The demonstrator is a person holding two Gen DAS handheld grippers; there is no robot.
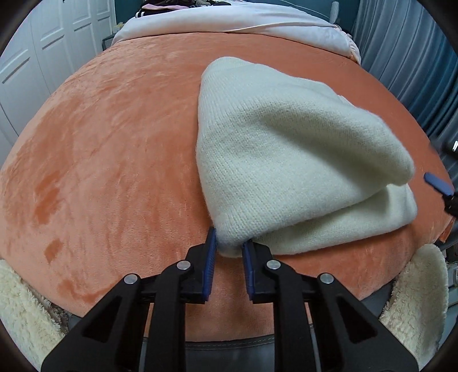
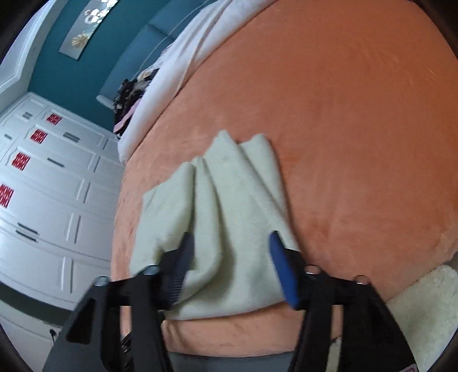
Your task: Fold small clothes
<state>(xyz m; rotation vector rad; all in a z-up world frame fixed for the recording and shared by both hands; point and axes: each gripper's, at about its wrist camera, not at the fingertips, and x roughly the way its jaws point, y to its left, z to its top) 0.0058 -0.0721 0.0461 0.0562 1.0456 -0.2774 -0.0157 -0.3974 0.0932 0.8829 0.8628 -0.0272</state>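
A cream knitted garment (image 1: 286,160) lies folded on the orange bed cover (image 1: 114,143). My left gripper (image 1: 229,243) is shut on the garment's near left corner, pinched between the blue pads. In the right wrist view the same garment (image 2: 223,206) lies bunched in ridges. My right gripper (image 2: 232,251) is open, its jaws wide apart over the garment's near edge. One blue pad of the right gripper (image 1: 438,183) shows at the right edge of the left wrist view, just beside the garment's right end.
A pale pink sheet (image 1: 229,25) lies at the far end of the bed with dark clothes (image 2: 128,91) piled beyond it. White wardrobe doors (image 2: 51,200) stand on the left. Cream fleece (image 1: 415,300) hangs at the near bed edge.
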